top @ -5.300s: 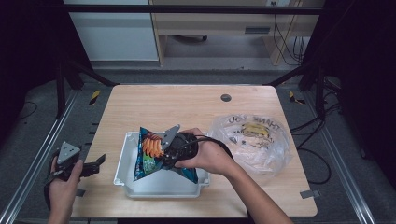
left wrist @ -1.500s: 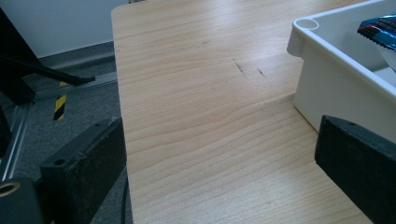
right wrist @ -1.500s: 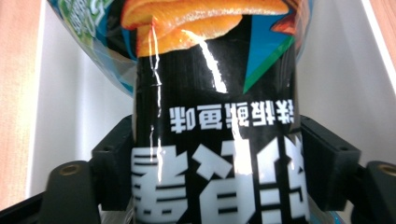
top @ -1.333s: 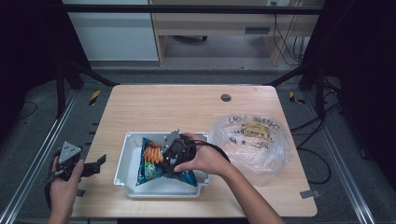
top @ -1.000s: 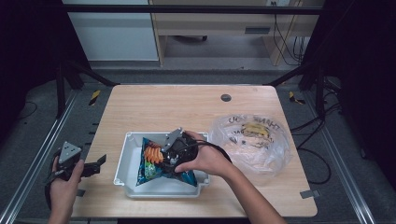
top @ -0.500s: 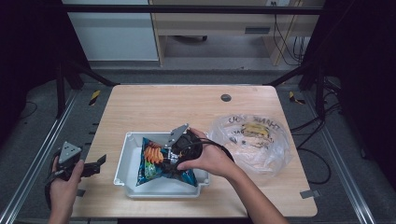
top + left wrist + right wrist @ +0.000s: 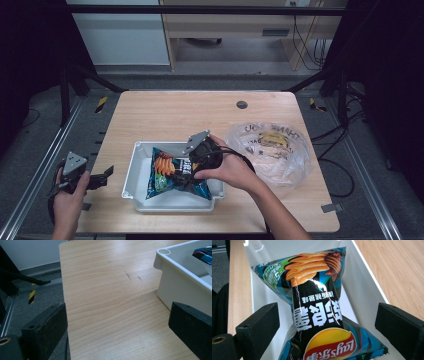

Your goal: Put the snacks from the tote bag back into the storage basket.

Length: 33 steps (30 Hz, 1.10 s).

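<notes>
At the far left of the high view, the left gripper (image 7: pixel 97 179) is held just off the table's (image 7: pixel 165 115) left edge, its jaws pointing toward the white tray (image 7: pixel 131 172). In the left gripper view its jaws stand wide apart with nothing between them, bare wood ahead and the tray's corner (image 7: pixel 163 252) to one side.

The tray sits at the near middle of the table. Inside it lies the chip bag (image 7: pixel 170 172), blue and black with orange crisps printed on it, and it seems to lean against a tray wall rather than lie flat, though the hand covers part of it.

The right gripper (image 7: pixel 192 165) is over the bag's right half. In the right gripper view its jaws are spread wide on either side of the chip bag (image 7: pixel 317 312), not pressing it.

Further right, a clear plastic bag (image 7: pixel 272 150) with bananas inside rests on the table.
</notes>
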Motion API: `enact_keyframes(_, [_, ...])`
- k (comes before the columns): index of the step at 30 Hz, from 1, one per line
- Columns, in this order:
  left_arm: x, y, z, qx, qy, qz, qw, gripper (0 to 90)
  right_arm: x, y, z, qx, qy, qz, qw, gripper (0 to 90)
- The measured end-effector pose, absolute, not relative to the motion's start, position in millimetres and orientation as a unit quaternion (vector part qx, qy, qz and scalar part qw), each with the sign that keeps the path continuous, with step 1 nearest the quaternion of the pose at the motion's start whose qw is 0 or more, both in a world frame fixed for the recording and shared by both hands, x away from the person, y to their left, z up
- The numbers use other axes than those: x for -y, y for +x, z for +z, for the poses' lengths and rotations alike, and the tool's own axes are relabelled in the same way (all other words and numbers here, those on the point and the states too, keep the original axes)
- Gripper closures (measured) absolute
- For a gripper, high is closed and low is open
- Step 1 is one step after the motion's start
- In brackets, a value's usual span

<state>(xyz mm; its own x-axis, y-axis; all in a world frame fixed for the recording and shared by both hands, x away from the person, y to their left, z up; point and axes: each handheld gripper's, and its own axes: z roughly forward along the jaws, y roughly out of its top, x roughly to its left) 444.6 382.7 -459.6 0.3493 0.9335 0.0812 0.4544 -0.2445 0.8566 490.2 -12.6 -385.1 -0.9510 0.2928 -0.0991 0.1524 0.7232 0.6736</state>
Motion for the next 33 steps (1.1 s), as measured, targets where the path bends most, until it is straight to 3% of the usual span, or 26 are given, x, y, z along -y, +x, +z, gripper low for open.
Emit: enact_keyframes(33, [-382.5, 444.6, -459.8, -0.479, 0.725, 0.31, 0.386, 2.1, 42.0, 487.5, -363.1, -0.899, 0.166, 0.384, 0.13, 5.5])
